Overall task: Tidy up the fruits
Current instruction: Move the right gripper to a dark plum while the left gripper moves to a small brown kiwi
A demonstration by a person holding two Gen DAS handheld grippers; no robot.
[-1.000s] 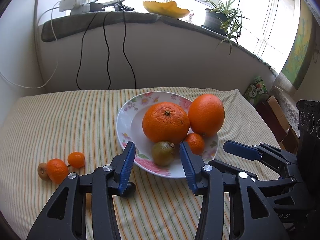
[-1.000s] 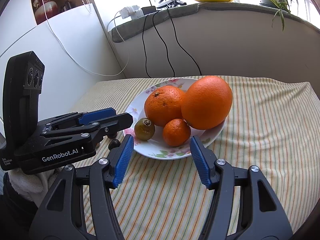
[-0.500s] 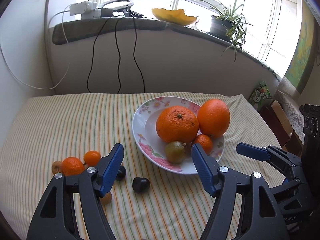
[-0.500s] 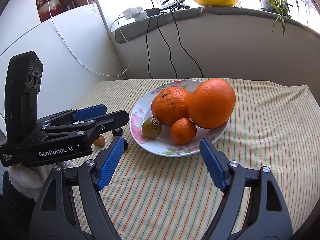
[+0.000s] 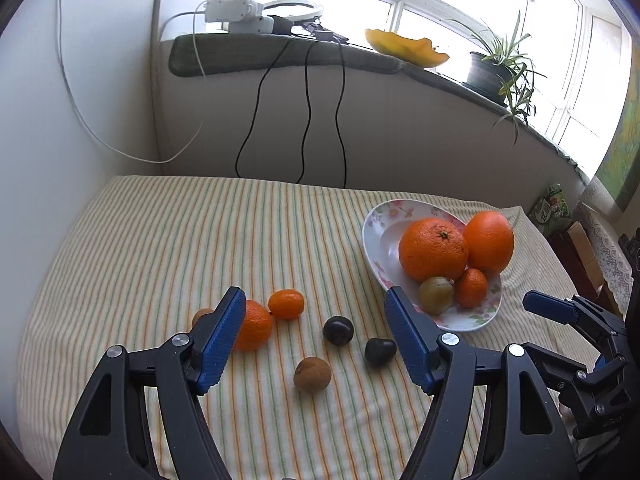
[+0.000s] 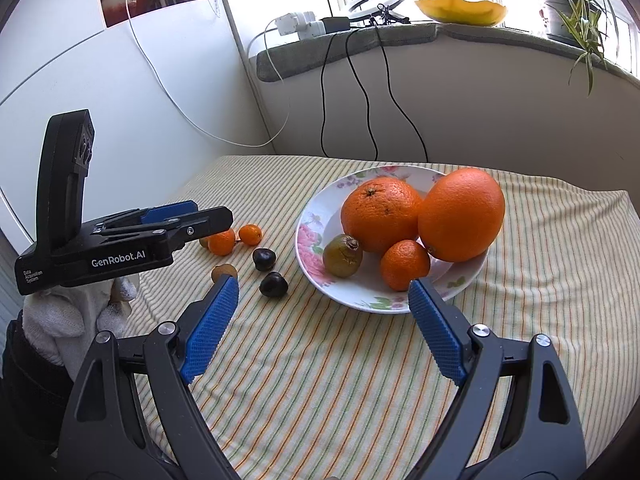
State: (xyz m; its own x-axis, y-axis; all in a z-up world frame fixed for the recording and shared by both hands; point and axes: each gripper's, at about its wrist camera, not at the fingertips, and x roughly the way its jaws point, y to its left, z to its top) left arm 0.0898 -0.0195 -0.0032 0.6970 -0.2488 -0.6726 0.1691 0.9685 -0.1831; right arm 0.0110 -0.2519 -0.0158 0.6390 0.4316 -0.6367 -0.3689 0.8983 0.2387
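A flowered plate (image 5: pixel 374 236) holds two big oranges (image 5: pixel 433 249), a small mandarin (image 5: pixel 472 287) and a green fruit (image 5: pixel 436 294). Left of it on the striped cloth lie a mandarin (image 5: pixel 254 326), a kumquat (image 5: pixel 286 303), two dark fruits (image 5: pixel 338 330) and a brown fruit (image 5: pixel 312 374). My left gripper (image 5: pixel 314 304) hangs open above these loose fruits and holds nothing. My right gripper (image 6: pixel 324 286) faces the plate's (image 6: pixel 316 216) near rim; its jaws are opening with nothing between them. Another brown fruit (image 5: pixel 200 315) is half hidden behind the left finger.
The table stands in a corner, with a white wall to the left and a low curved wall behind. Cables (image 5: pixel 306 112) hang down that wall from a sill with a potted plant (image 5: pixel 492 68). A gloved hand (image 6: pixel 72 312) holds the left gripper. Boxes (image 5: pixel 580 252) stand beyond the table's right edge.
Both grippers opened wider. The left one swung left from the plate to over the loose fruits. The right one drew back a little from the plate.
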